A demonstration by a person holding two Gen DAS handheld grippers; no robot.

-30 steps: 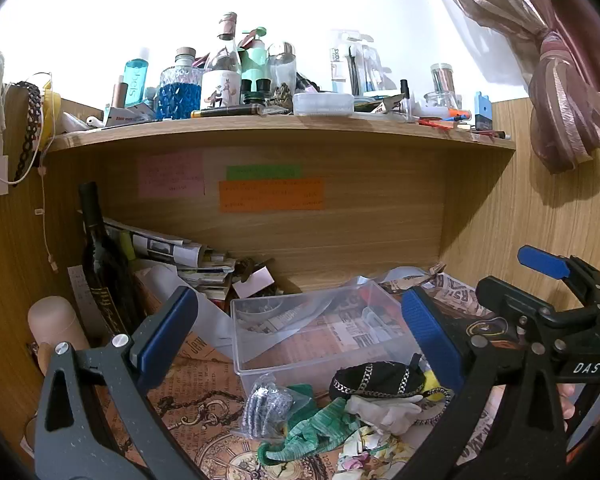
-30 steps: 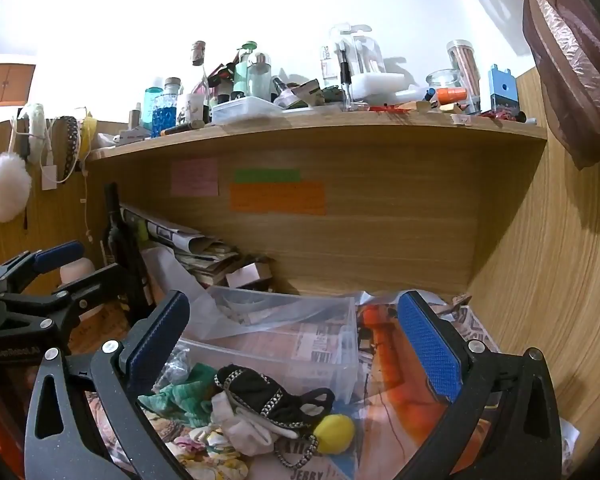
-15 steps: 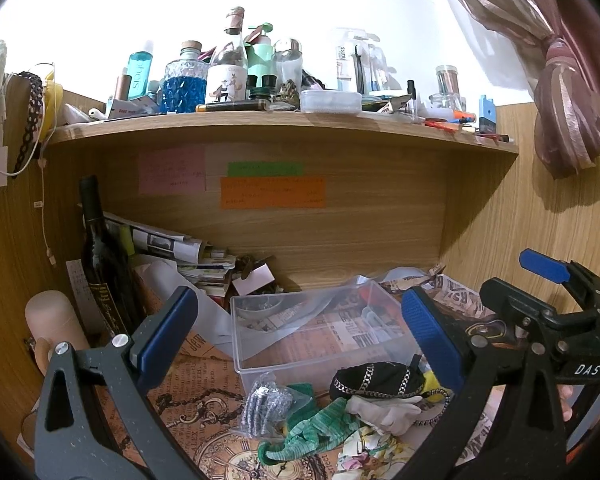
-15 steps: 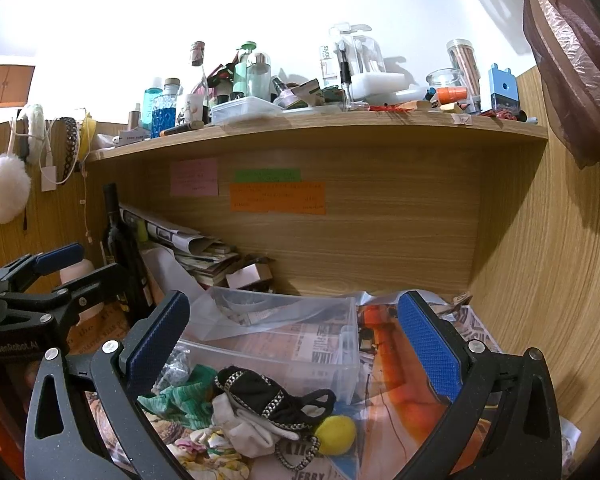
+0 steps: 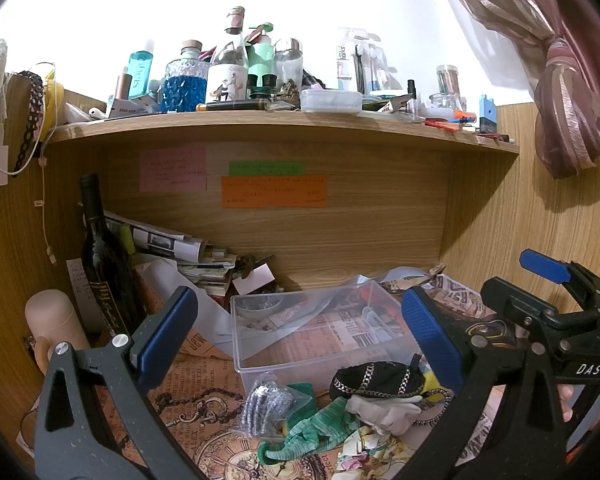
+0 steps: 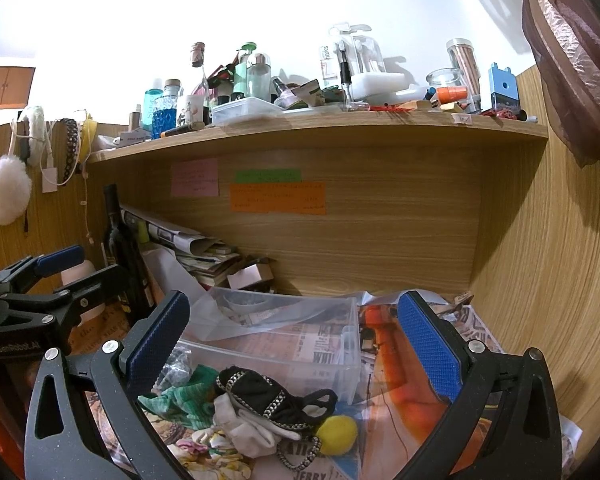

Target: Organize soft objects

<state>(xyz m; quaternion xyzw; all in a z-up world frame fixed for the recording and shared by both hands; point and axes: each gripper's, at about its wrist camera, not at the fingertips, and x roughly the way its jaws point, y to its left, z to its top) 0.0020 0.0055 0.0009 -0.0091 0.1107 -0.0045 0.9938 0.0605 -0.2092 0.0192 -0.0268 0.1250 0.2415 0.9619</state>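
A pile of soft things lies on the papered desk in front of a clear plastic bin (image 5: 316, 332) (image 6: 284, 340): a black cloth with chain trim (image 5: 376, 378) (image 6: 260, 394), a white cloth (image 5: 384, 410) (image 6: 240, 424), a green striped cloth (image 5: 320, 428) (image 6: 180, 400), a yellow ball (image 6: 337, 434) and a floral cloth (image 6: 216, 456). My left gripper (image 5: 300, 336) is open and empty above the pile. My right gripper (image 6: 292, 344) is open and empty, also above it. Each gripper shows at the edge of the other's view.
A dark wine bottle (image 5: 104, 264) and a beige cylinder (image 5: 52, 324) stand at the left. Stacked papers (image 5: 180, 252) lie at the back. A bag of silvery items (image 5: 266, 404) lies beside the pile. The shelf above (image 5: 284, 124) is crowded with bottles. Wooden walls close both sides.
The left wrist view has tilted slightly, showing more of the shelf top. The right view is almost unchanged. Both grippers stay open.
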